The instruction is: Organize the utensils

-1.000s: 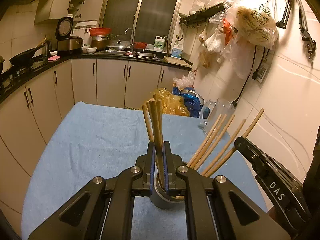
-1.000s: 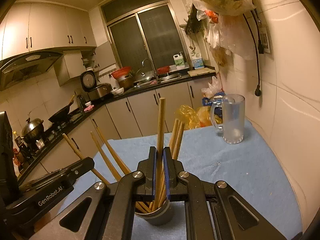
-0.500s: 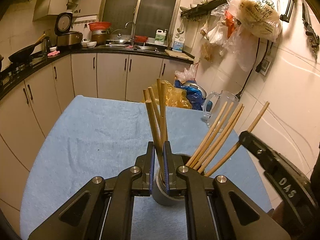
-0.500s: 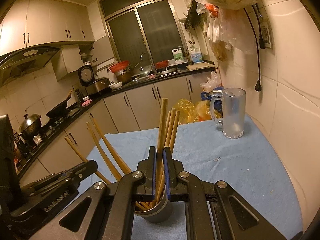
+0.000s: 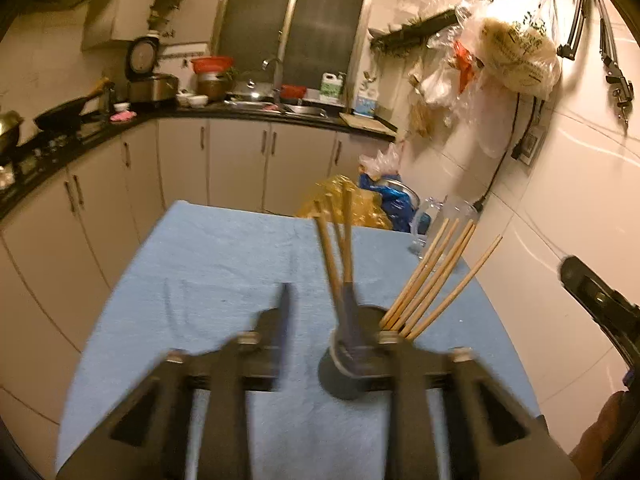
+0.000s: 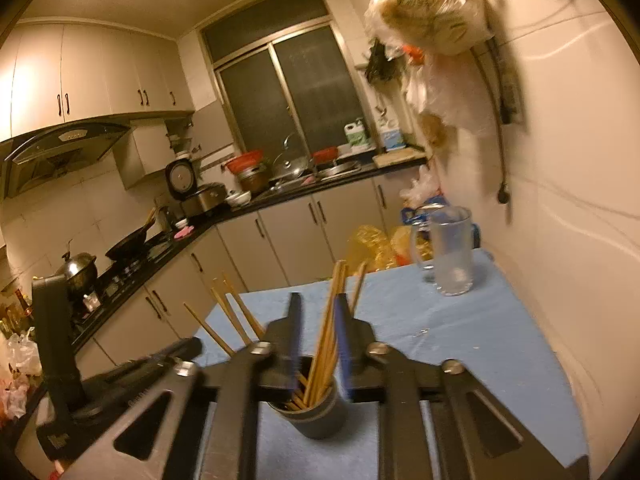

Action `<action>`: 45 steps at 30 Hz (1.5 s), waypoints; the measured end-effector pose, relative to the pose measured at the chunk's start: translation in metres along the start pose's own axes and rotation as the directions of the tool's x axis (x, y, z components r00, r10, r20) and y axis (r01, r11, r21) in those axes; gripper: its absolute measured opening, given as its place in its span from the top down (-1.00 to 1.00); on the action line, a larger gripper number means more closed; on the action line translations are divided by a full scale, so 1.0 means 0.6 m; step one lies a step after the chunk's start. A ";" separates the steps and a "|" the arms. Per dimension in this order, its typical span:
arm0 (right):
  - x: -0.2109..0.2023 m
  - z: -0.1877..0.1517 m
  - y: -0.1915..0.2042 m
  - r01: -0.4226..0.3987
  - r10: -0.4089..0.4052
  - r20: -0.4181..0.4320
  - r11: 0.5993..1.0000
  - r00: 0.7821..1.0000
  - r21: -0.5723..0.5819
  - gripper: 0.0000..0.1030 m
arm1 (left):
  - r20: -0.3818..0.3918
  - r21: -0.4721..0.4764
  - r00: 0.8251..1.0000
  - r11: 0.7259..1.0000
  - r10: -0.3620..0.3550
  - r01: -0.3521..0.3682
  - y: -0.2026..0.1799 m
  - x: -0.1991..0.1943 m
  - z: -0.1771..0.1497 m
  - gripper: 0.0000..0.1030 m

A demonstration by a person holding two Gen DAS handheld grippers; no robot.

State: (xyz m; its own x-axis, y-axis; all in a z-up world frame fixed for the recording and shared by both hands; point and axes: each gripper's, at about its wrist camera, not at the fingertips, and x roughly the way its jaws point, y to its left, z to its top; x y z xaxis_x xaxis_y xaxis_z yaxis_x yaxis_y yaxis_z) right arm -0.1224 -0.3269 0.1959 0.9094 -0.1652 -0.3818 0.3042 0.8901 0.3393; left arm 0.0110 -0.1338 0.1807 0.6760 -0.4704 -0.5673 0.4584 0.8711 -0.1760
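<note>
Step in hand: release, chopsticks dropped into holder; judged nearly done. Next move calls for backing both tongs straight off without tipping cup.

Blue towelling cloth [image 5: 208, 264] covers table, soft, faintly creased, filling lower centre.

Glass mug [image 6: 450, 250], clear, handled, right of centre.

Left gripper [image 5: 316, 320], black plastic, blue pads: jaws just opened, parted, pressing nothing.

Right gripper [image 6: 318, 336]: jaws just opened, sticks loose between.

Holder [image 6: 316, 412], dark grey round cup, lower centre.

Chopsticks [image 6: 332, 320], slim pale wood, fanned upright inside holder.
</note>
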 end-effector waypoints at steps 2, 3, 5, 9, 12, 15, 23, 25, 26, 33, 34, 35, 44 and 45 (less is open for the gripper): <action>-0.028 -0.008 -0.007 0.011 -0.011 0.008 1.000 1.000 0.008 0.01 | 0.037 0.008 0.999 1.000 0.022 -0.022 0.003 -0.033 -0.010 0.12; -0.039 -0.013 -0.009 0.023 -0.023 0.011 1.000 1.000 0.006 -0.06 | 0.053 0.022 0.997 0.998 0.054 -0.055 0.005 -0.054 -0.021 0.05; -0.065 -0.029 -0.013 0.051 -0.051 0.016 0.999 0.999 0.003 -0.33 | 0.055 0.028 0.996 0.997 0.074 -0.075 0.010 -0.081 -0.041 -0.30; -0.104 -0.072 -0.009 0.095 -0.096 -0.004 0.995 0.995 -0.029 -0.65 | 0.076 0.060 0.978 0.979 0.192 -0.197 0.010 -0.140 -0.115 -0.76; -0.129 -0.113 0.000 0.168 -0.169 -0.008 0.983 0.986 -0.074 -0.83 | 0.053 0.104 0.967 0.962 0.250 -0.254 0.008 -0.162 -0.172 -0.84; -0.147 -0.158 0.007 0.200 -0.205 -0.045 0.975 0.978 -0.098 -0.83 | 0.017 0.119 0.961 0.954 0.276 -0.276 0.010 -0.176 -0.214 -0.85; -0.159 -0.220 0.007 0.251 -0.265 -0.125 0.961 0.956 -0.116 -0.84 | 0.018 0.161 0.939 0.926 0.345 -0.343 -0.002 -0.206 -0.265 -0.90; -0.169 -0.230 0.006 0.266 -0.279 -0.122 0.958 0.953 -0.111 -0.84 | 0.025 0.168 0.933 0.918 0.360 -0.359 -0.005 -0.216 -0.276 -0.90; -0.173 -0.232 0.005 0.272 -0.284 -0.121 0.956 0.951 -0.108 -0.84 | 0.027 0.164 0.932 0.919 0.360 -0.360 -0.007 -0.220 -0.277 -0.90; -0.206 -0.250 0.002 0.294 -0.306 -0.125 0.950 0.944 -0.102 -0.84 | 0.000 0.149 0.920 0.910 0.391 -0.387 -0.011 -0.243 -0.292 -0.90; -0.209 -0.251 0.003 0.296 -0.308 -0.127 0.949 0.943 -0.104 -0.85 | 0.003 0.141 0.918 0.909 0.397 -0.393 -0.009 -0.248 -0.294 -0.90; -0.211 -0.254 0.004 0.296 -0.309 -0.130 0.949 0.942 -0.109 -0.85 | 0.007 0.131 0.917 0.908 0.400 -0.397 -0.007 -0.254 -0.296 -0.90; -0.202 -0.260 0.022 0.288 -0.308 -0.135 0.946 0.942 -0.149 -0.85 | 0.022 0.121 0.907 0.900 0.420 -0.419 -0.004 -0.262 -0.299 -0.90; -0.200 -0.260 0.023 0.287 -0.308 -0.136 0.946 0.942 -0.151 -0.85 | 0.023 0.120 0.907 0.900 0.420 -0.420 -0.004 -0.262 -0.299 -0.90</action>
State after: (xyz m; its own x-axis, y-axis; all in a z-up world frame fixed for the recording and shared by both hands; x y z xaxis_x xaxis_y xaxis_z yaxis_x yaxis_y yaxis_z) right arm -0.2716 -0.2283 0.1122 0.7240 -0.3715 -0.5811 0.5060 0.8587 0.0814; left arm -0.1997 -0.0364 0.1262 0.8194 -0.0639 -0.5697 0.1980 0.9642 0.1766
